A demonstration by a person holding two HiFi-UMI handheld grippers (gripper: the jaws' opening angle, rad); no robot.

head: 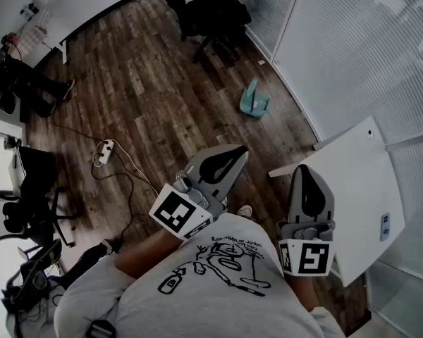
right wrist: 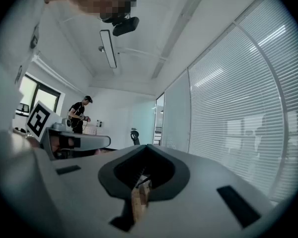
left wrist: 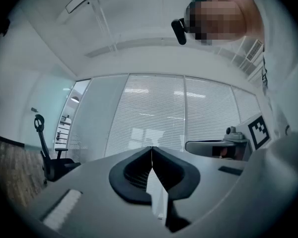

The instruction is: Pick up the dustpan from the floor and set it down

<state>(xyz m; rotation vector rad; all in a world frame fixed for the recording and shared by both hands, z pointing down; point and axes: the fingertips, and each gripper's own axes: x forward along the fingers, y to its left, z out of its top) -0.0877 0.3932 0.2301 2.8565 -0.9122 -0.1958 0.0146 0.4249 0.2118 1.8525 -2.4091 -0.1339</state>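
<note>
Wood floor [head: 141, 97]: dustpan [head: 254, 98] by blinds [head: 338, 41], well apart. Left gripper [head: 240, 153], right gripper [head: 303, 171]: both pressed together, empty. Risk I judge: closed jaws shove dustpan away.

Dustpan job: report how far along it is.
Done: nothing; the dustpan lies on the floor near the blinds, well apart from both tools. In hand: nothing; the left tool and right tool are shut and empty. Left: reach it, grip, lift, set down.
</note>
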